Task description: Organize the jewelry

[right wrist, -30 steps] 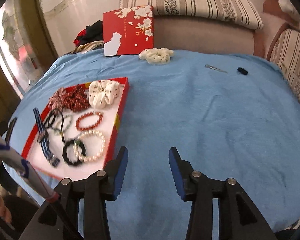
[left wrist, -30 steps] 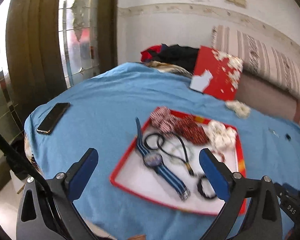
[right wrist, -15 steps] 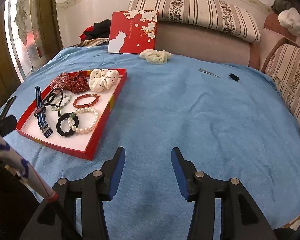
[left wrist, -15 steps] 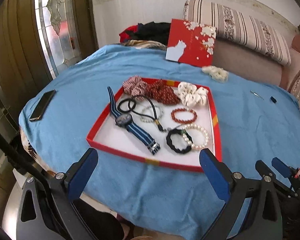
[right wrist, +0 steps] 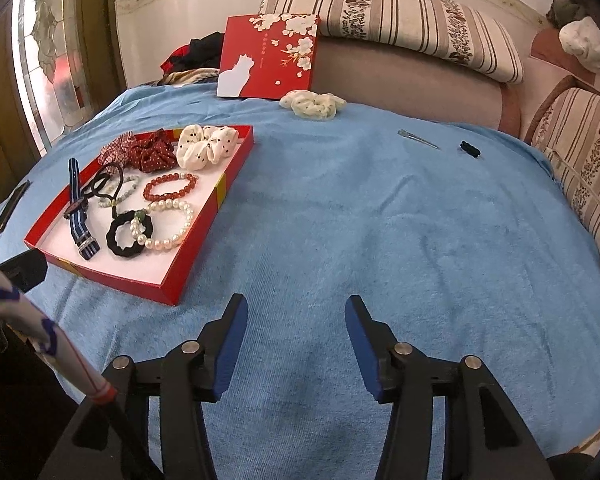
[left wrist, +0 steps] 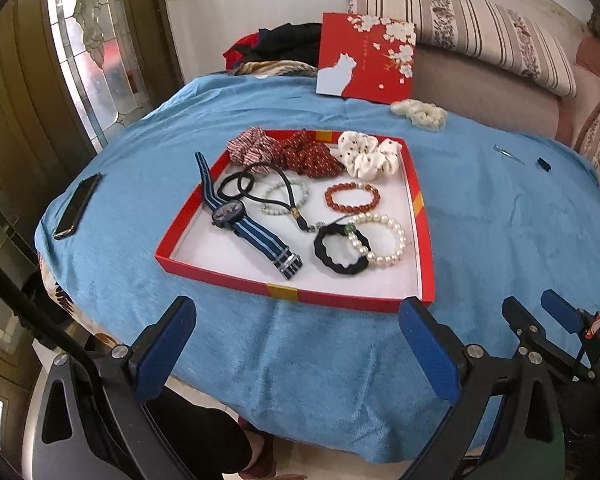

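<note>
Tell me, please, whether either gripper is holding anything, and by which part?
Nothing is held: the left gripper and right gripper are both open and empty, short of the tray.

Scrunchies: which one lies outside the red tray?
The cream scrunchie on the blue cloth beside the upright red box; the other three lie inside the tray.

A nappy blue cloth [right wrist: 380, 208] lies under the matt red cardboard tray [left wrist: 423, 240] holding glossy pearl bracelet [left wrist: 384, 240].

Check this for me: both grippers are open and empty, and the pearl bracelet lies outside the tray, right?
Not quite. The pearl bracelet lies inside the tray, overlapping a black scrunchie, as the left wrist view shows. Both the left gripper and right gripper are open and empty.
</note>
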Tool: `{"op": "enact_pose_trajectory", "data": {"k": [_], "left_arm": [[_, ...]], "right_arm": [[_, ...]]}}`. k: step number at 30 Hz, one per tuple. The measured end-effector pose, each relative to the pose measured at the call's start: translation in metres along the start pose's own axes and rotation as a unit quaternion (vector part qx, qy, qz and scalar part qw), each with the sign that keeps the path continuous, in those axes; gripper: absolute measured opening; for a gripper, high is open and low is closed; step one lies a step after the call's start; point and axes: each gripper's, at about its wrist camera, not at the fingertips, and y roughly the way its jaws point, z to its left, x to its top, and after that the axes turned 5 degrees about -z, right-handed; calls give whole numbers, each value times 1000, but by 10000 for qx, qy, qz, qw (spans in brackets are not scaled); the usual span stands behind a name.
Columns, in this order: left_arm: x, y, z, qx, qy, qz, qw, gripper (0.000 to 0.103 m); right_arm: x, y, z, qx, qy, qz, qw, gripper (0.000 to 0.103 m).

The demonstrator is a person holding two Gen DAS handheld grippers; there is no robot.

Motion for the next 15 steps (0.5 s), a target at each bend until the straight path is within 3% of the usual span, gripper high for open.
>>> {"op": "enact_pose_trajectory", "data": {"k": [15], "left_arm": [[-9,14,3,-51,-56,289,9996,101]], "right_arm": [[-8,6,13,-33,-209,135,9997,57]]}}
